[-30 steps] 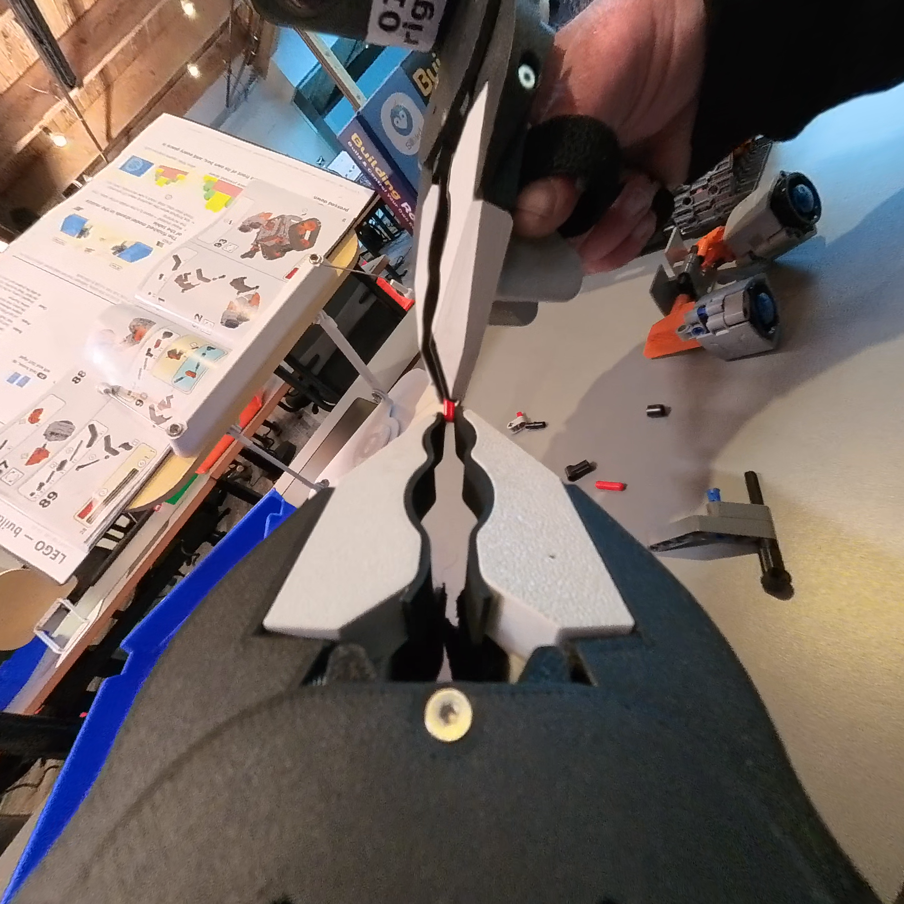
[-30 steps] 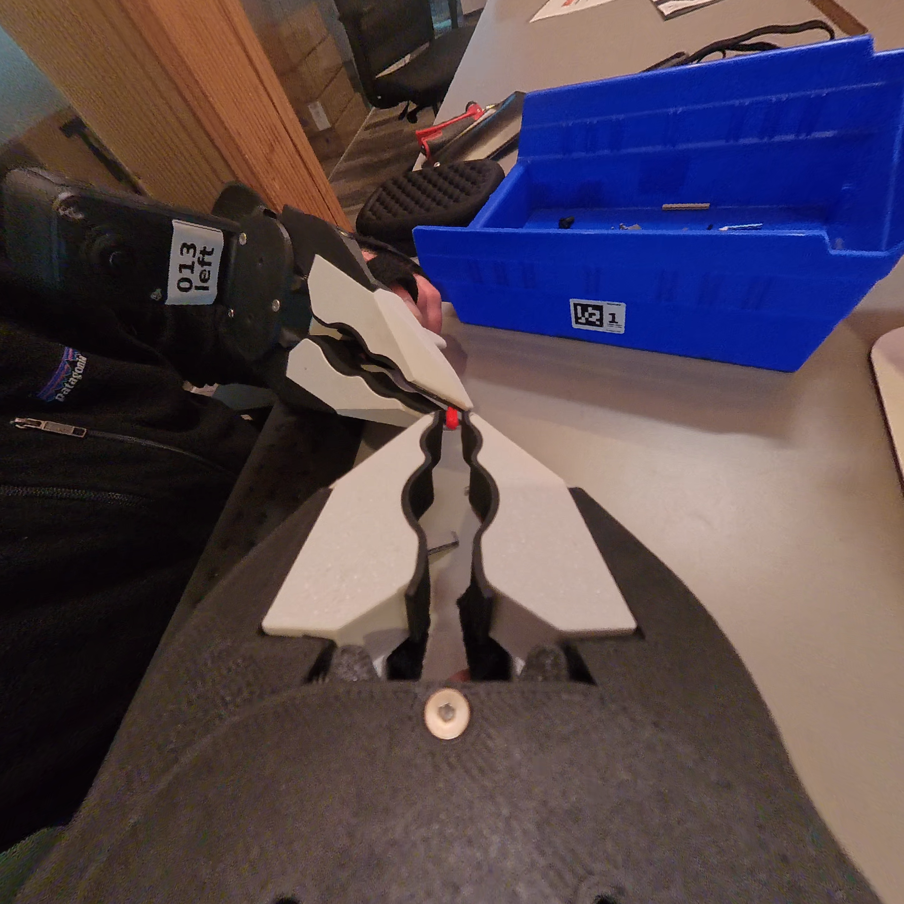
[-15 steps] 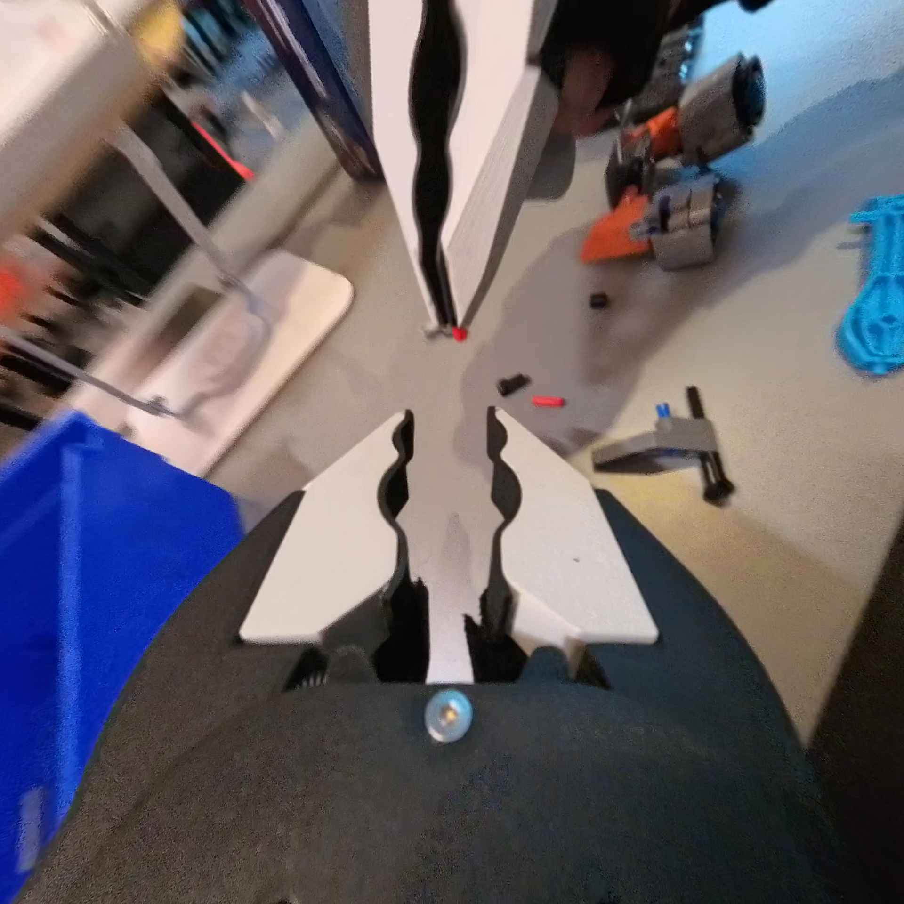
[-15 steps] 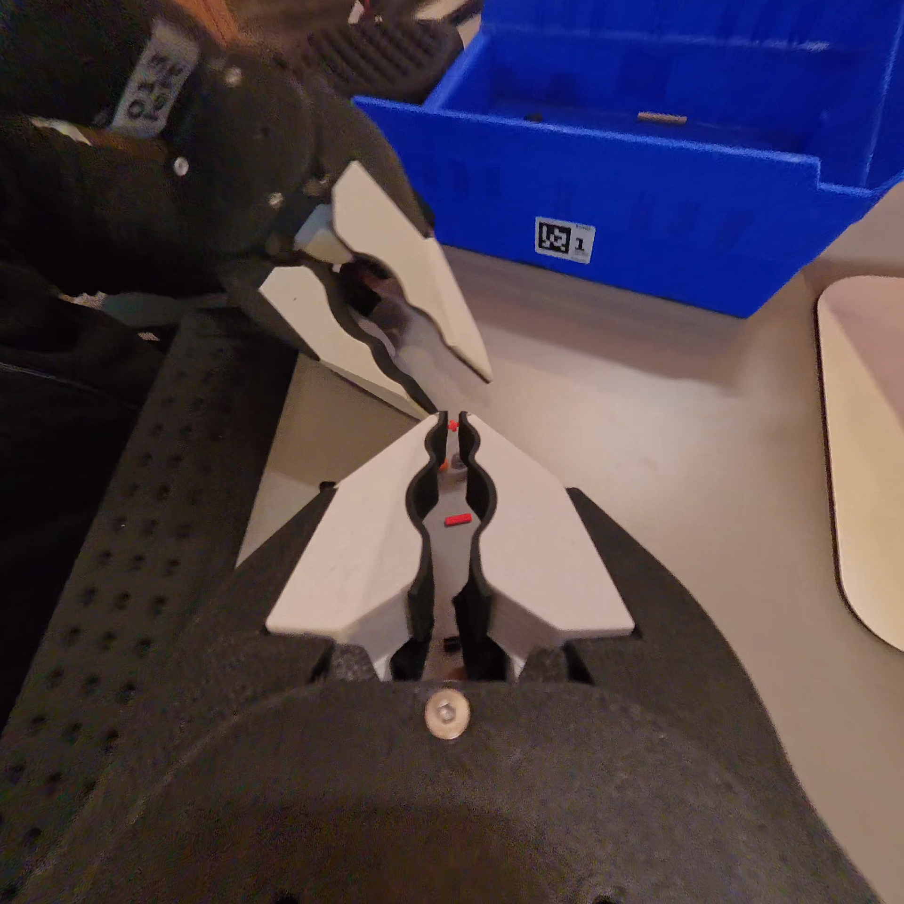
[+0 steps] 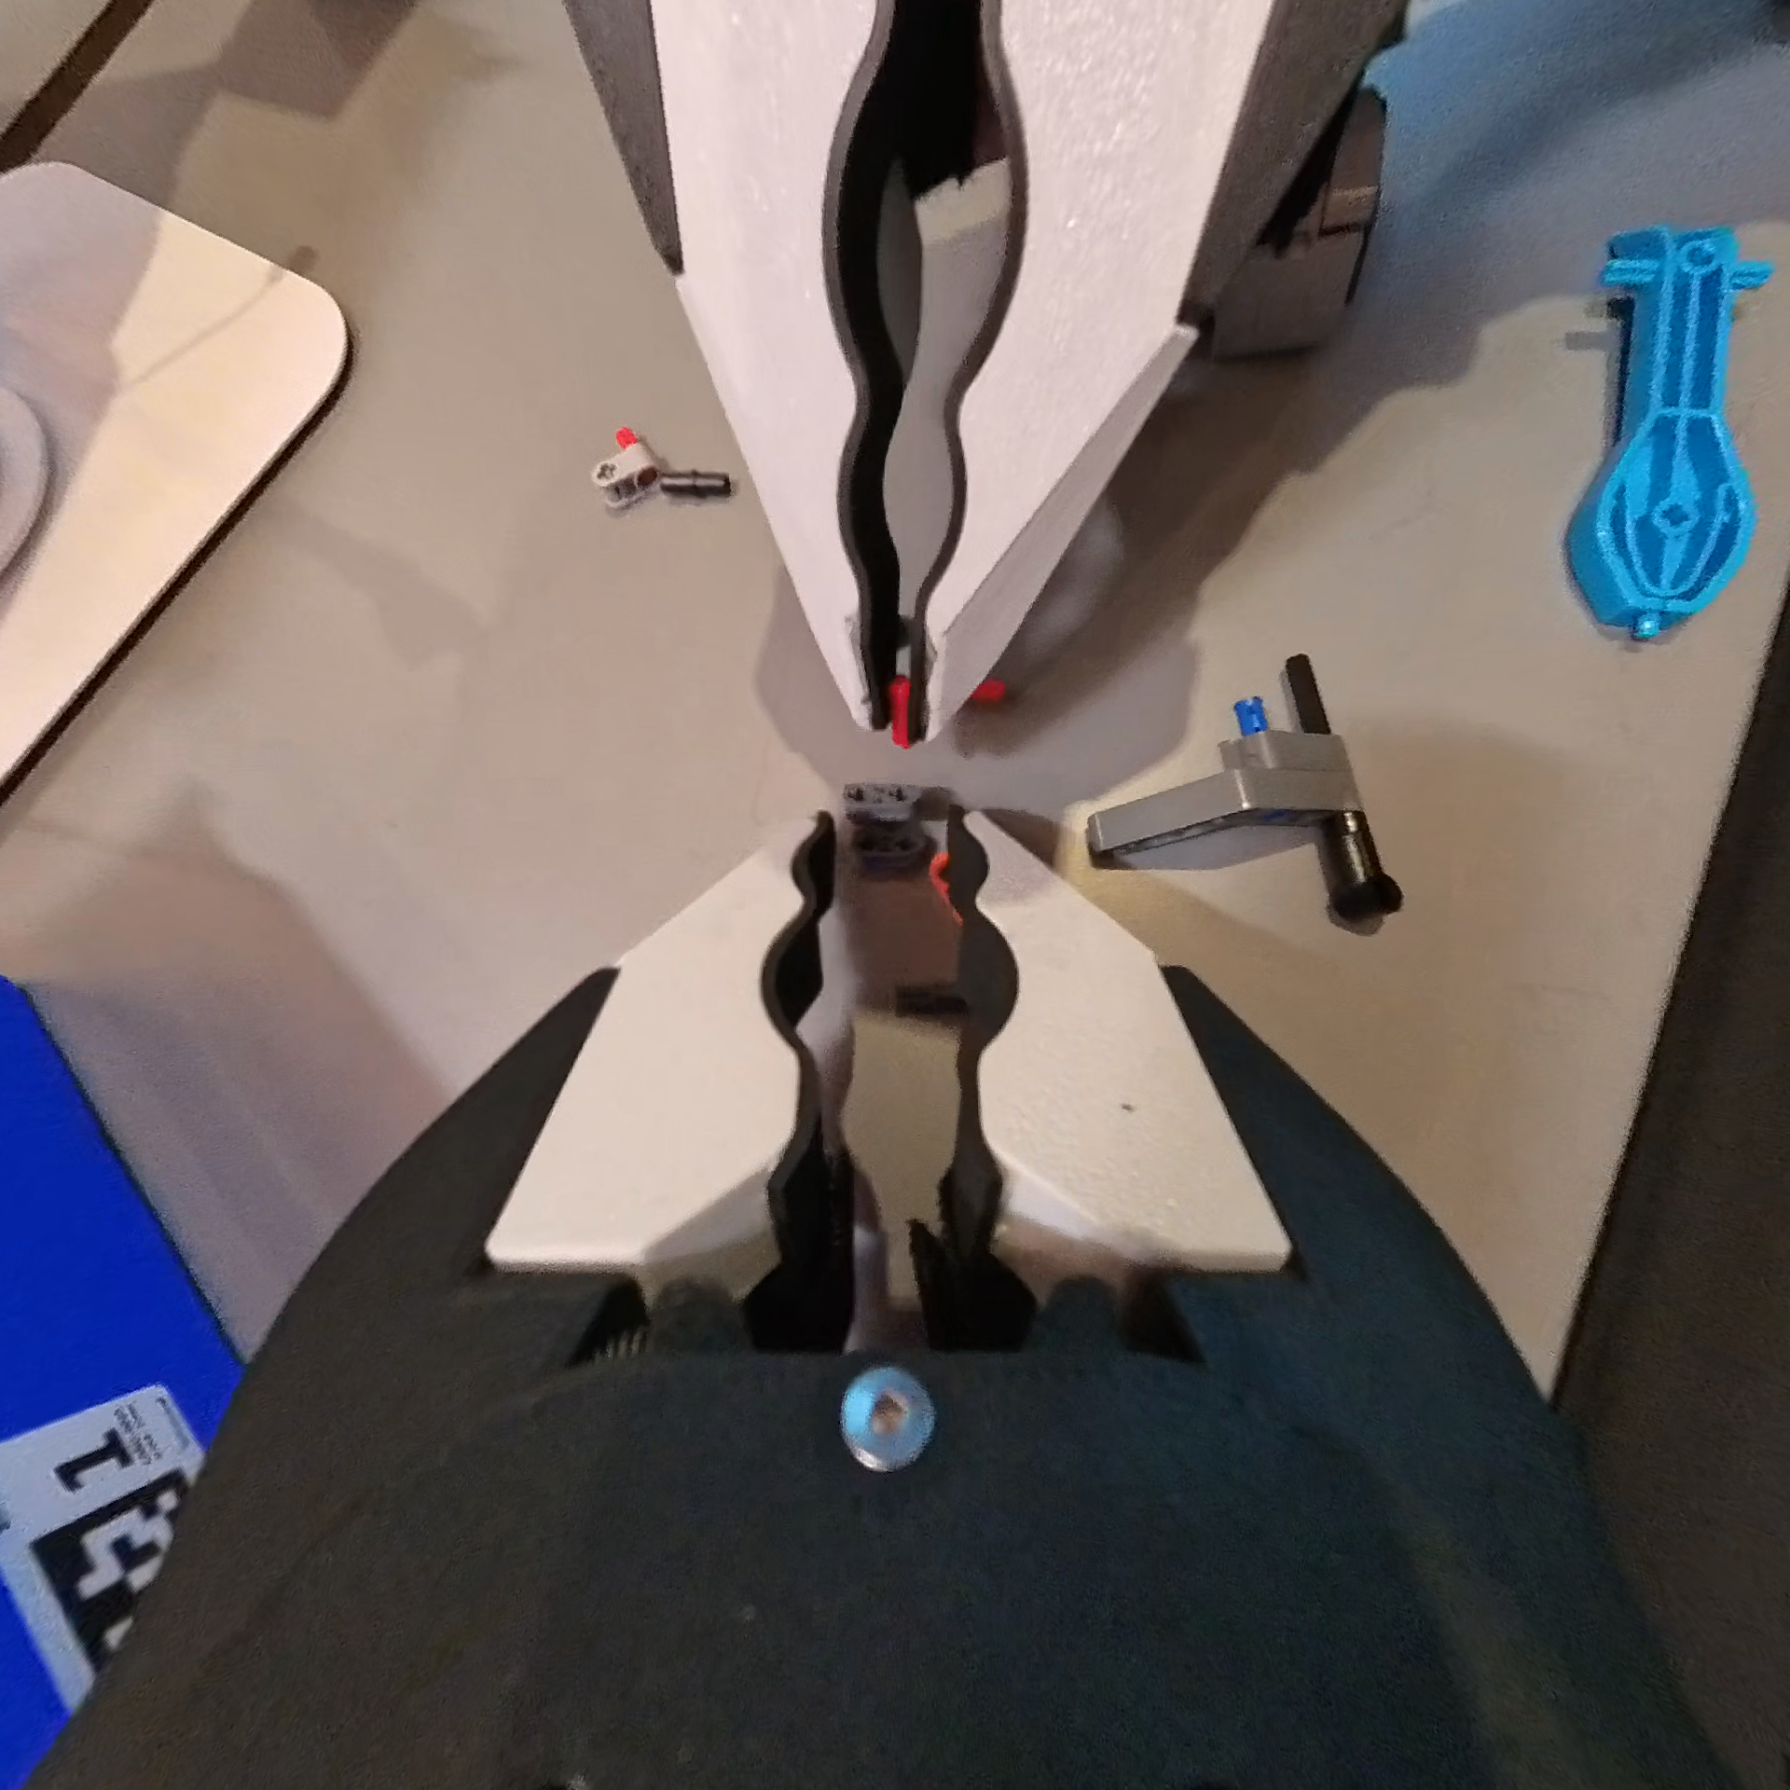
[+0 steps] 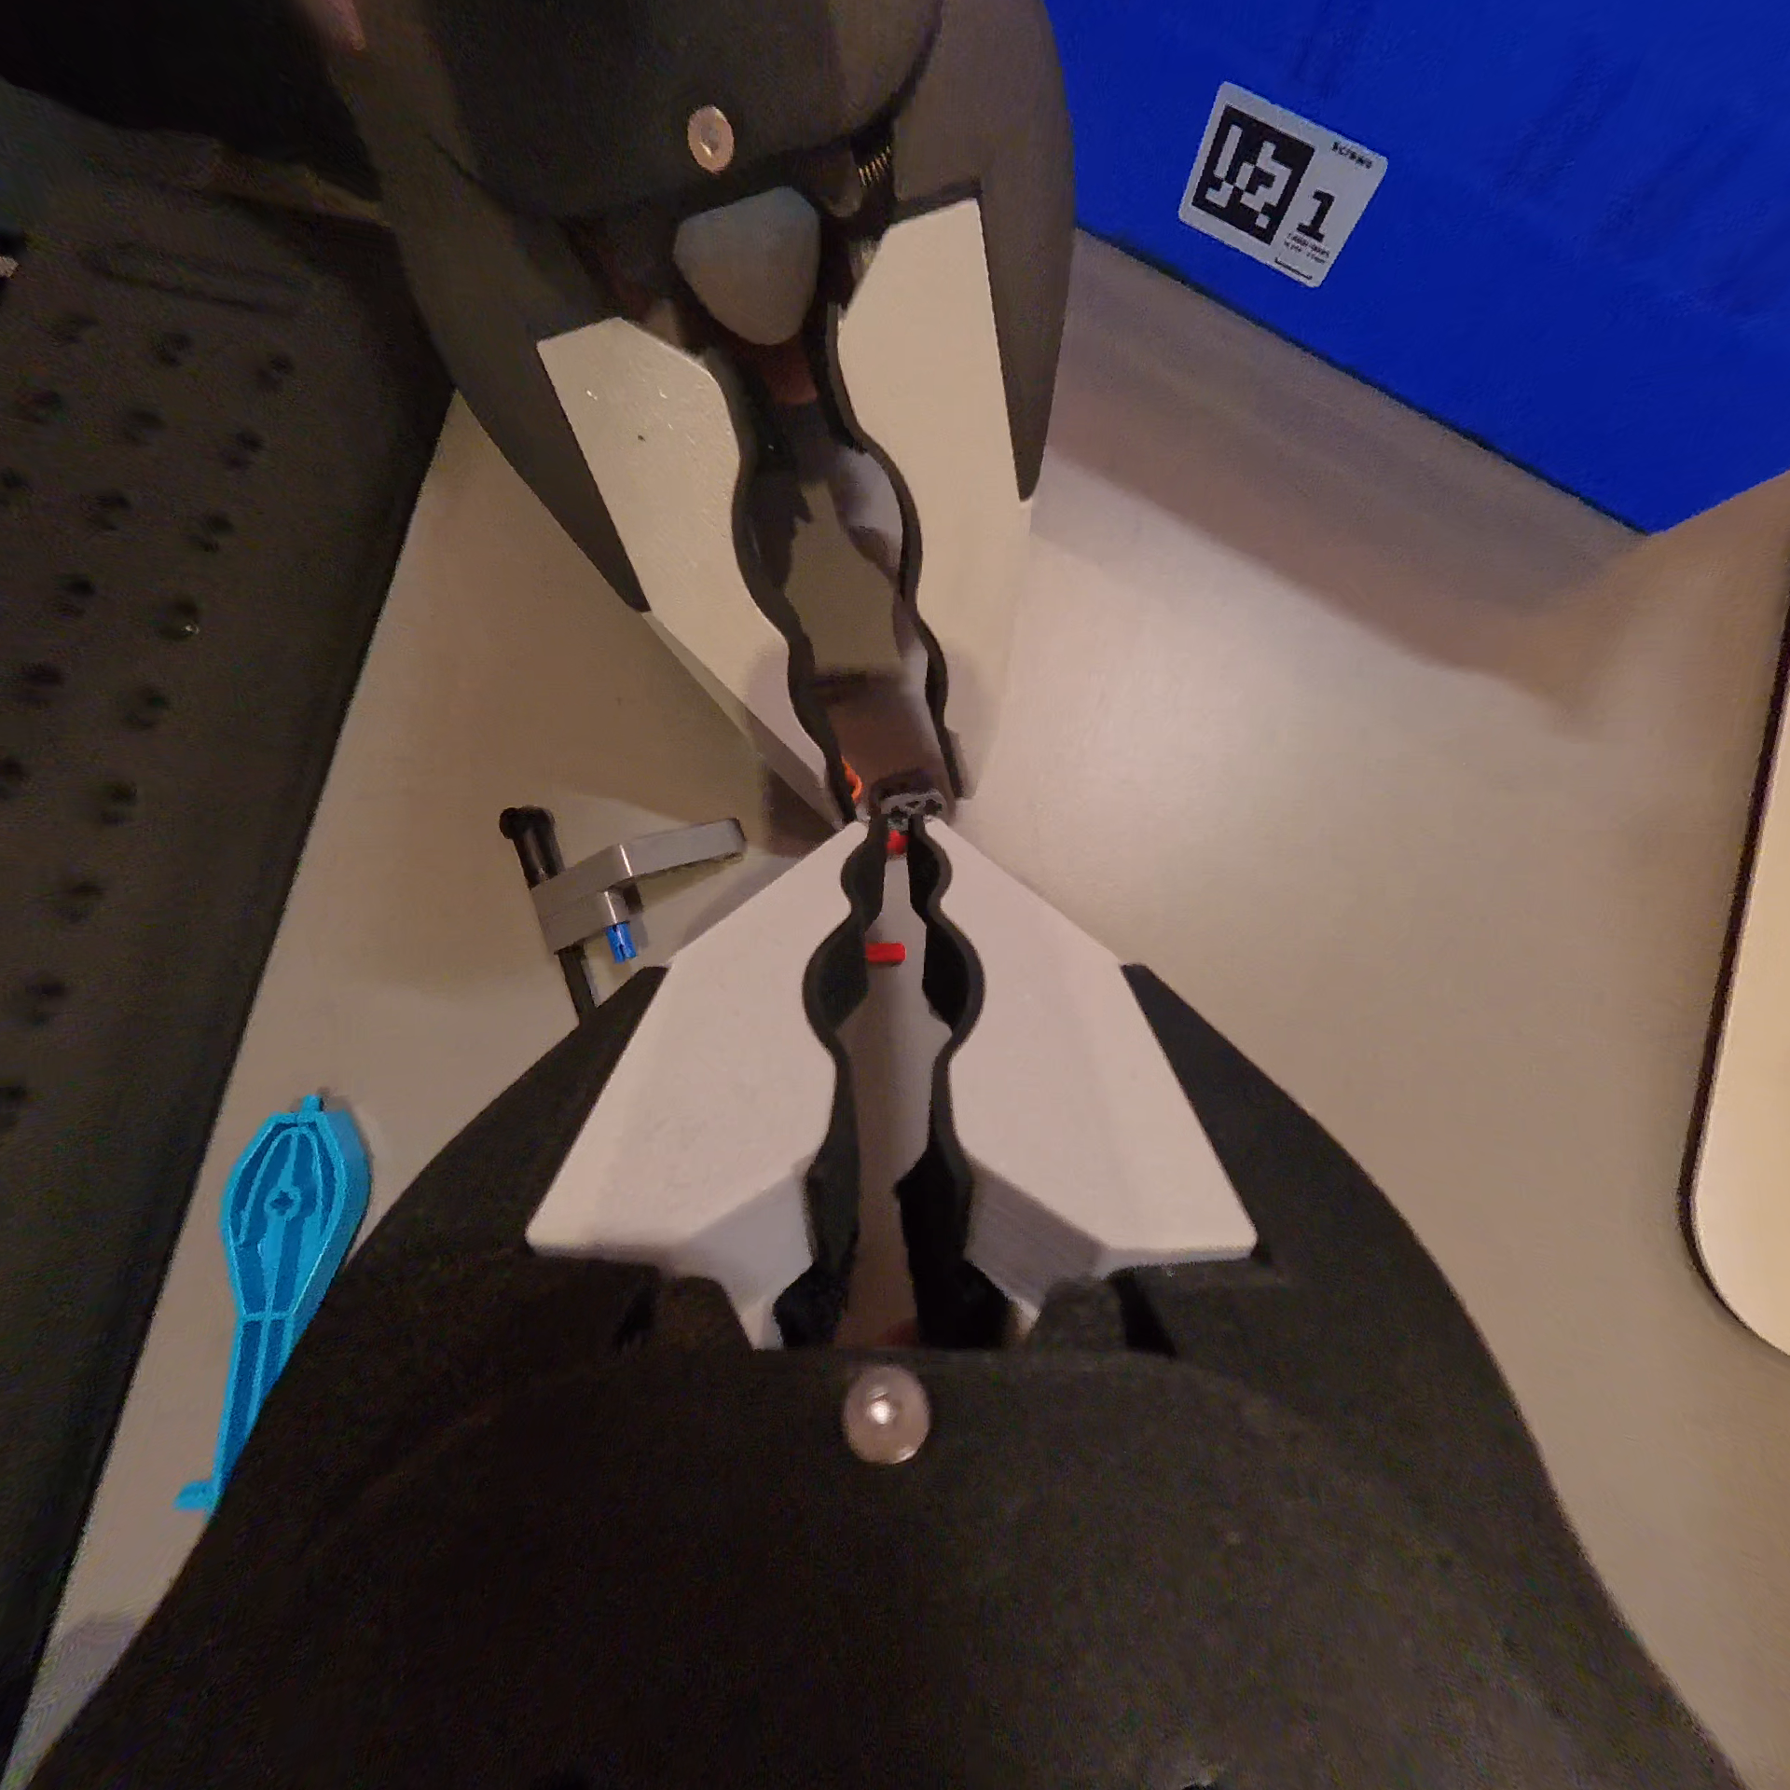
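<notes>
Two grippers, one blue bin, and a scatter of small building-toy parts on a table.

Two grippers: the left gripper (image 5: 886, 818) and the right gripper (image 5: 899, 722), tip to tip. Red pins: two seen for certain, one red pin (image 5: 901, 707) in the right gripper's tips and one loose red pin (image 6: 883, 953) on the table (image 5: 387, 775). One small grey connector (image 5: 879, 796) between the tips. One grey elbow piece with black axle (image 5: 1249, 809). One grey connector with a black pin (image 5: 644, 473). One light-blue blade-shaped piece (image 5: 1666, 446). One blue bin (image 6: 1550, 242). One pale rounded board (image 5: 145, 407). One black perforated mat (image 6: 145, 581).
</notes>
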`<action>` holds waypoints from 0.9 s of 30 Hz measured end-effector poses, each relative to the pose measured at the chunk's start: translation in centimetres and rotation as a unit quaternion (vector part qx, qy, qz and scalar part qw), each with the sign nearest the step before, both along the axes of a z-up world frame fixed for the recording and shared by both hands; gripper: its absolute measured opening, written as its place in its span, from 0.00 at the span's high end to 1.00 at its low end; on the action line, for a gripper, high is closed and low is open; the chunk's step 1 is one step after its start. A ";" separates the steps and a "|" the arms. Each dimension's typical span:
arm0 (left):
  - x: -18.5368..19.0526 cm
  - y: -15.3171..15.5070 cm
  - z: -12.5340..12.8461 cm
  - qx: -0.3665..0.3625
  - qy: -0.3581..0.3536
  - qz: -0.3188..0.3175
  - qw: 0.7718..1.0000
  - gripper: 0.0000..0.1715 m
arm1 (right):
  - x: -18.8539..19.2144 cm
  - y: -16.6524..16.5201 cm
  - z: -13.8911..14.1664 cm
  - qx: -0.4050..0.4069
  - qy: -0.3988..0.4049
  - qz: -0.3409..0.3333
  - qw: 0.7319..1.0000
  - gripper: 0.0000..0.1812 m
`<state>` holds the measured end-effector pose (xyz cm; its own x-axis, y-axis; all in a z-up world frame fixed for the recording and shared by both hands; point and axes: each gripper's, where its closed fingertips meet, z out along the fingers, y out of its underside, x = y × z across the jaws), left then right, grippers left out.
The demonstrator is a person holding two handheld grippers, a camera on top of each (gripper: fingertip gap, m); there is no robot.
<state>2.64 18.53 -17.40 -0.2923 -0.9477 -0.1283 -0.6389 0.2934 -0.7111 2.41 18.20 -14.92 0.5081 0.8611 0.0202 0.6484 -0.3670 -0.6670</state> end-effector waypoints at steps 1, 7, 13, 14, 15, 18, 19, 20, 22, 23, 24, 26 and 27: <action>0.0 0.1 -0.2 0.005 0.004 0.002 1.000 0.91 | 0.0 0.0 0.0 0.003 -0.002 0.001 1.000 0.99; 0.2 0.0 -0.2 0.006 -0.003 0.002 1.000 0.93 | -0.1 0.0 -0.7 0.007 -0.022 0.008 1.000 0.99; 0.3 -0.2 -0.2 0.002 -0.007 0.003 1.000 0.93 | -0.2 0.0 -0.9 0.017 -0.024 0.018 0.999 1.00; 0.3 -0.1 -0.2 0.003 -0.007 0.003 1.000 0.93 | -0.2 0.0 -0.9 0.019 -0.023 0.019 0.999 0.99; 0.3 -0.1 -0.2 0.004 -0.007 0.004 1.000 0.93 | -0.1 0.0 -0.9 0.021 -0.025 0.020 0.999 0.99; 0.3 -0.1 -0.2 0.010 -0.009 0.005 1.000 0.93 | -0.1 0.1 -0.9 0.031 -0.034 0.024 0.999 1.00; 0.3 -0.1 -0.2 0.010 -0.010 0.006 1.000 0.93 | -0.1 0.1 -0.9 0.035 -0.039 0.026 0.998 1.00; 0.4 0.0 -0.2 0.013 -0.012 0.007 1.000 0.93 | -0.1 0.1 -1.0 0.038 -0.044 0.027 0.998 1.00; 0.4 0.0 -0.2 0.020 -0.014 0.006 1.000 0.93 | 0.0 0.1 -1.0 0.048 -0.051 0.034 0.997 1.00; 0.4 0.0 -0.2 0.022 -0.014 0.006 1.000 0.93 | -0.1 0.1 -1.0 0.053 -0.052 0.037 0.997 1.00; 0.4 -0.1 -0.2 0.022 -0.014 0.005 1.000 0.93 | -0.1 0.0 -1.0 0.057 -0.052 0.040 0.996 1.00; 0.4 -0.1 -0.2 0.020 -0.013 0.005 1.000 0.93 | -0.1 0.1 -0.9 0.063 -0.047 0.044 0.996 1.00; 0.4 0.0 -0.2 0.020 -0.014 0.005 1.000 0.93 | -0.1 0.1 -0.9 0.066 -0.044 0.047 0.996 1.00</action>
<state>3.01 18.48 -17.62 -0.2786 -0.9446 -0.1734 -0.6227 0.3151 -0.7162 2.33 18.27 -15.83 0.4174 0.8913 0.1771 0.7340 -0.2158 -0.6440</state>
